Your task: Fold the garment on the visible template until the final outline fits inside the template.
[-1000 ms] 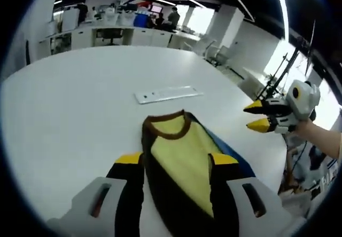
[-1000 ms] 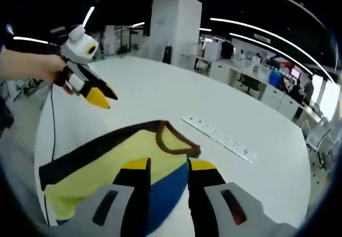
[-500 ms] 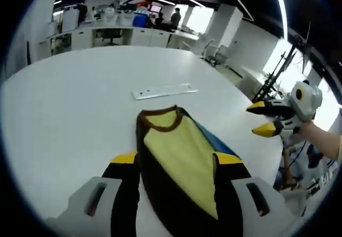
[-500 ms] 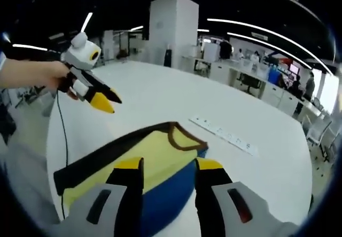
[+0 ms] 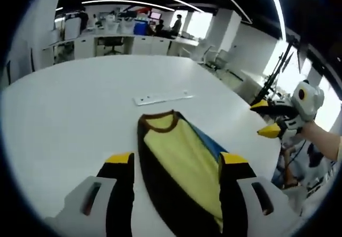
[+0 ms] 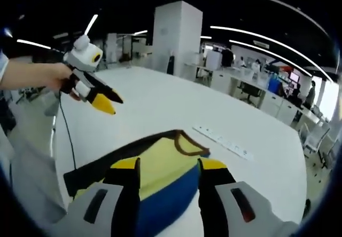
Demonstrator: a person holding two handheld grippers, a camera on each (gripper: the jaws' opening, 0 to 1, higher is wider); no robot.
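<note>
a folded garment, yellow with dark brown edging and a blue layer under it, is seen lying on the white table, its brown collar pointing toward the far side. just beyond the collar a flat white strip is laid on the table. the left gripper is held above the near end of the garment with its jaws spread apart and nothing between them. the right gripper is likewise held open over the garment, empty. in the right gripper view the left gripper is seen raised in a hand off to the left, clear of the cloth.
</note>
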